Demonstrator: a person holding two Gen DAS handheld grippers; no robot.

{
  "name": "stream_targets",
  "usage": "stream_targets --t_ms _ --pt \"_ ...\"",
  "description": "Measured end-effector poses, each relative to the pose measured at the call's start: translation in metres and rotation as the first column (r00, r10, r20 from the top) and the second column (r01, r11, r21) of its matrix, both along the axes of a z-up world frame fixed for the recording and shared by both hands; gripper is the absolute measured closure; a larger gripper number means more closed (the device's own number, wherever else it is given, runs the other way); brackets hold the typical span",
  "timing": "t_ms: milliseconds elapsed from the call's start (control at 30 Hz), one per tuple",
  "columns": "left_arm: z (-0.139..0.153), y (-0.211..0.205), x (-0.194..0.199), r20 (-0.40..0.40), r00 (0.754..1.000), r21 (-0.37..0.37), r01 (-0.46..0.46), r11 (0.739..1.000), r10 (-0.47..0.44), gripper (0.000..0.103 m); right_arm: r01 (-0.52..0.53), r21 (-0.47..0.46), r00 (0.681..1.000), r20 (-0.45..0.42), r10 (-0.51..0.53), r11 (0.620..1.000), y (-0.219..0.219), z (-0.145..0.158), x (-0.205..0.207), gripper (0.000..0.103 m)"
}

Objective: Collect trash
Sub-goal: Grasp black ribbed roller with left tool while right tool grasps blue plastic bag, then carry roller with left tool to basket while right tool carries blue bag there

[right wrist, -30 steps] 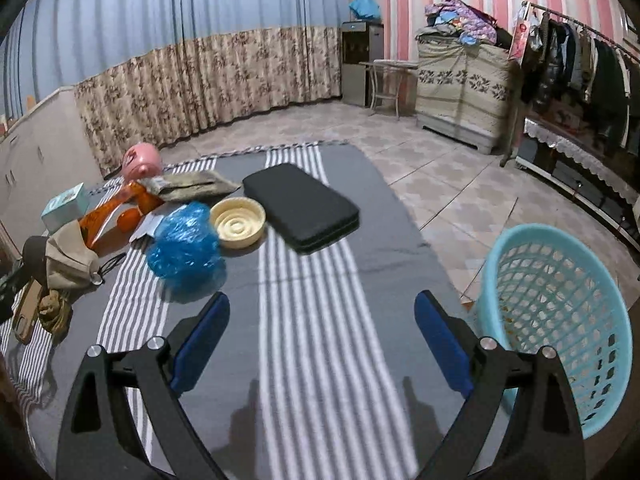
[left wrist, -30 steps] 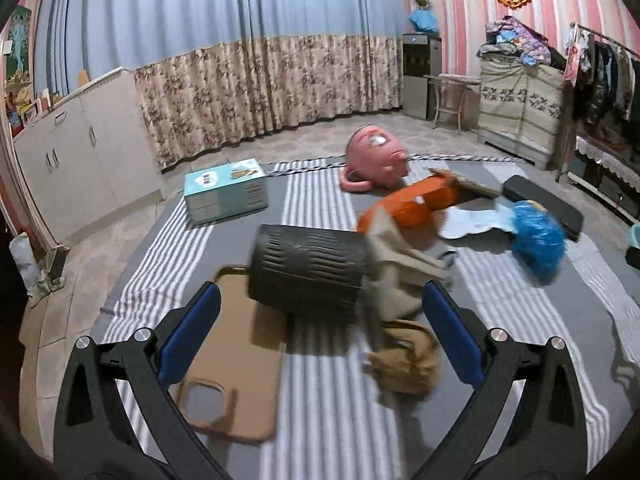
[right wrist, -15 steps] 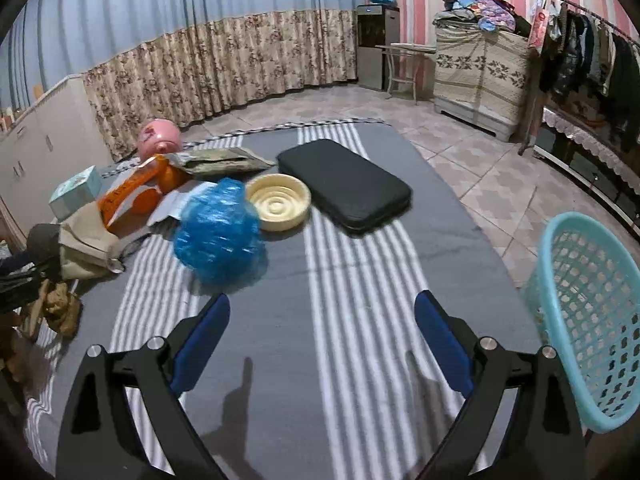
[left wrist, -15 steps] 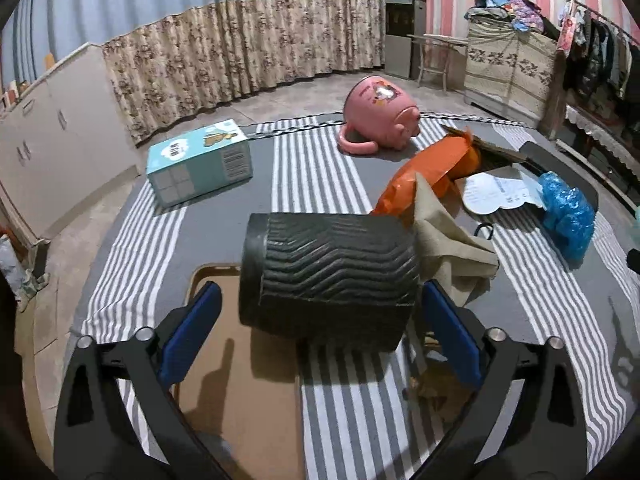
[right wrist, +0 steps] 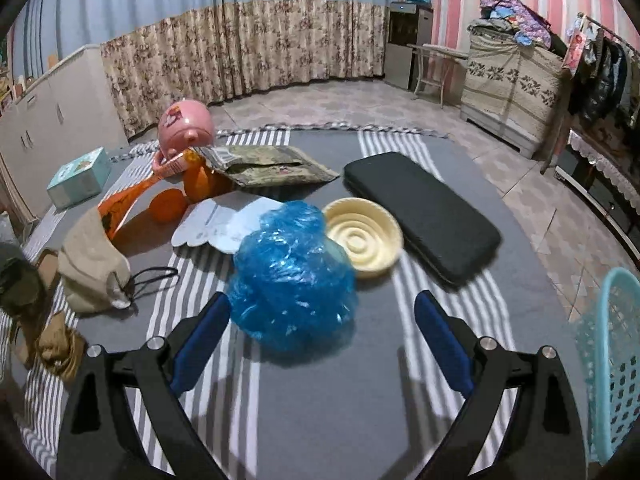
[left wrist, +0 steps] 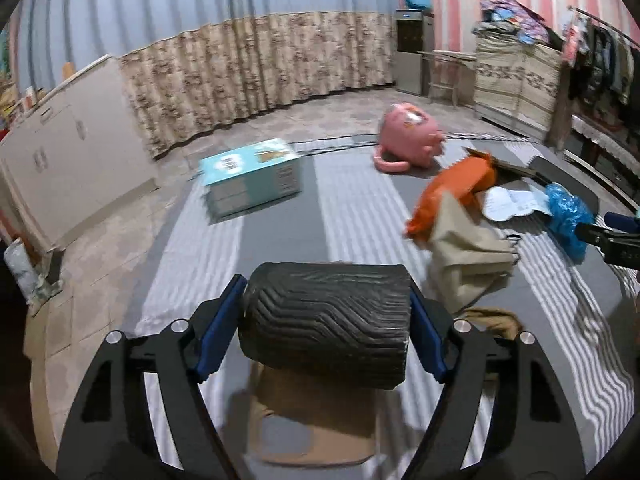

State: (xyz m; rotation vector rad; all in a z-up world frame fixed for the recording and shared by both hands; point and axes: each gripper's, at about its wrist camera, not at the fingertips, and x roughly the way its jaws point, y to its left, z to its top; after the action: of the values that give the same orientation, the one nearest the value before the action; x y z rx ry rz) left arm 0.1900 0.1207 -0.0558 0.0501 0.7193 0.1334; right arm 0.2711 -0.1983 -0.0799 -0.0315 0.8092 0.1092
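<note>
Left gripper (left wrist: 326, 334) is clamped on one black ribbed cup (left wrist: 325, 322), pads on its two ends; the cup lies on its side, long axis running left to right across the view, held above a tan phone case (left wrist: 316, 426) on the mat. Right gripper (right wrist: 322, 344) stands with jaws wide apart, holding nothing, fingertips to either side of the near edge of one crumpled blue plastic bag (right wrist: 294, 276). Count on the mat: one cream ridged dish (right wrist: 362, 240) just beside the bag, one black flat pad (right wrist: 420, 216), one white paper (right wrist: 218, 226), one camouflage pouch (right wrist: 272, 164), one orange wrapper (right wrist: 132, 198), one beige drawstring bag (right wrist: 94, 268), one pink mug (right wrist: 186, 126) on its side, one teal box (right wrist: 80, 178). One teal mesh basket (right wrist: 612, 364) sits off the mat at right. Surface: grey-and-white striped mat (right wrist: 320, 392) over tiled floor (right wrist: 552, 208). Room: floral curtain (right wrist: 248, 48), pink striped wall, white cabinets at left.
</note>
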Motion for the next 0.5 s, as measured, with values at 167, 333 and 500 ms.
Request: stream_targets --t_ms 167,333,500 --pt "0.004 0.025 -0.012 0.012 0.999 -0.08 -0.05 0.996 0.051 0.029 -0.068 0.0 0.996 -0.058 0.068 0.998 0.013 -0.014 0.011 0.059" --pt "0.013 0.021 -0.019 0.035 0.997 -0.096 -0.066 0.993 0.069 0.03 -0.096 0.005 0.995 0.03 0.096 0.995 0.002 0.008 -0.013 0.071" --pt "0.032 -0.01 -0.023 0.095 0.994 -0.081 -0.037 0.996 0.044 0.03 -0.071 0.012 0.993 0.098 0.07 0.997 -0.037 0.039 -0.044 0.071"
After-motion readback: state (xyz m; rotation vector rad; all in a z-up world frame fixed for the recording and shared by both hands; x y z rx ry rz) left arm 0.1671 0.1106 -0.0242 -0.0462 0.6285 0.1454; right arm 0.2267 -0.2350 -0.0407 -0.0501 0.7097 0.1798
